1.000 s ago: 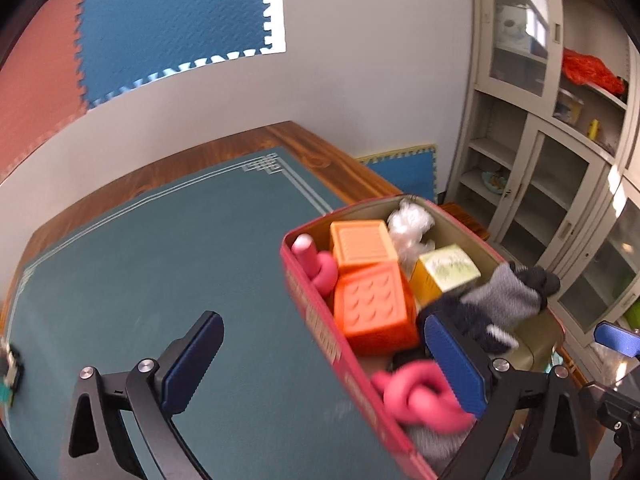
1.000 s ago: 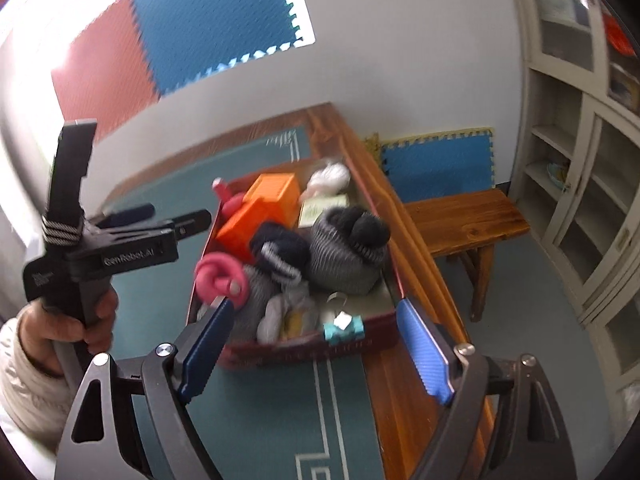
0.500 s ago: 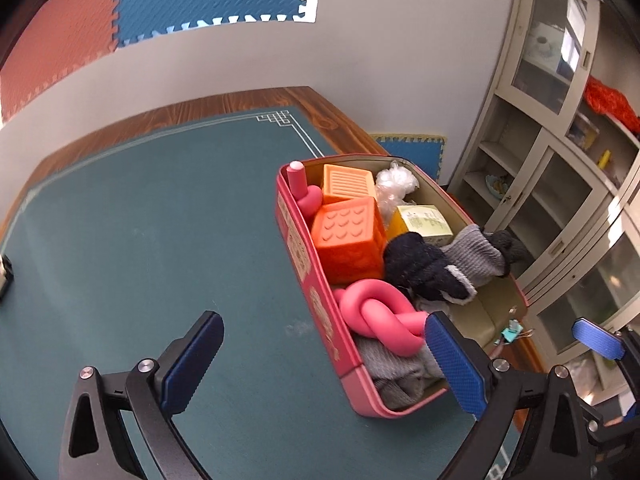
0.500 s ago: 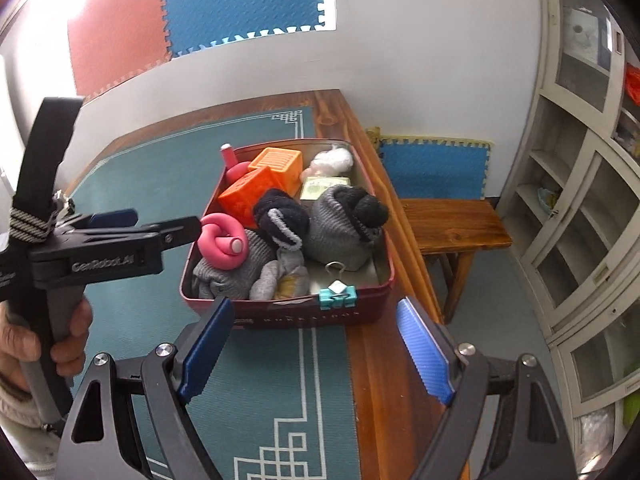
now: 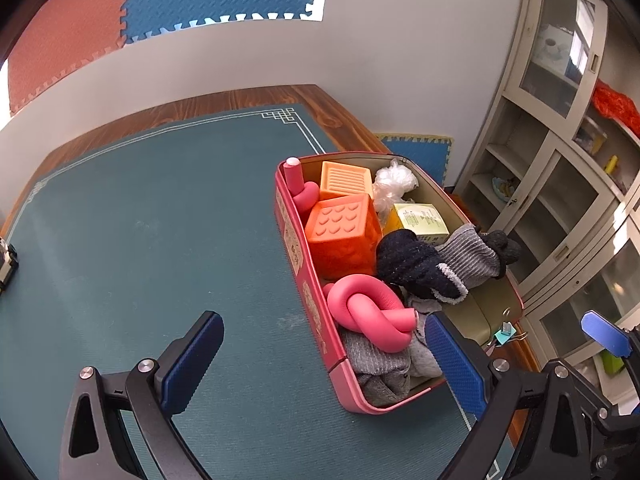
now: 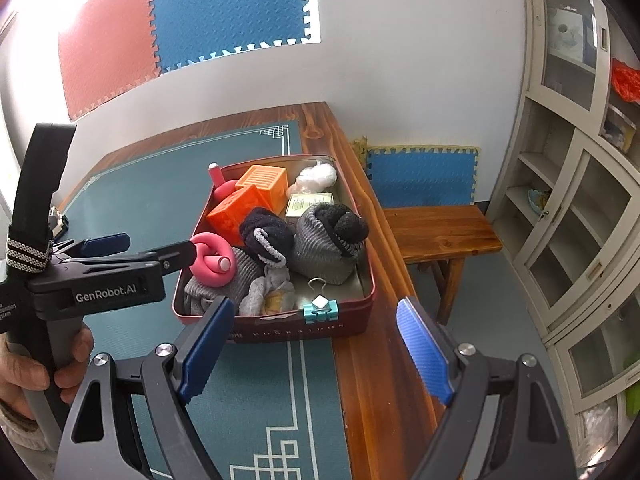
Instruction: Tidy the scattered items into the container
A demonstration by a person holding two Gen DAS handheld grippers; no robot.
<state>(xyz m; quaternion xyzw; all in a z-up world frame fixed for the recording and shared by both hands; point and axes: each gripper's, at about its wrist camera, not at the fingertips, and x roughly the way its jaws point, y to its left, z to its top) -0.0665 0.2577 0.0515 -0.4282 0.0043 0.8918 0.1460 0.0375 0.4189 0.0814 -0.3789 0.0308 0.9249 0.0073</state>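
Note:
A red tin box (image 5: 298,256) (image 6: 352,326) stands on the teal mat near the table's right edge. It holds two orange cubes (image 5: 344,228) (image 6: 240,208), a pink knotted foam tube (image 5: 370,312) (image 6: 212,258), dark and grey socks (image 5: 416,266) (image 6: 320,236), a yellow box (image 5: 420,220) and a white plastic wad (image 5: 394,180). A teal binder clip (image 6: 320,309) (image 5: 505,333) sits on its near rim. My left gripper (image 5: 324,364) (image 6: 140,248) is open and empty, left of the box. My right gripper (image 6: 312,354) is open and empty in front of it.
A small dark object (image 5: 6,262) (image 6: 56,220) lies at the mat's far left edge. A wooden bench (image 6: 444,232) stands right of the table. Glass-door cabinets (image 6: 580,200) line the right wall. Foam tiles hang on the back wall.
Both grippers have pulled back and up from the box, so the whole box shows now. Both stay open and empty. The box contents have not moved.

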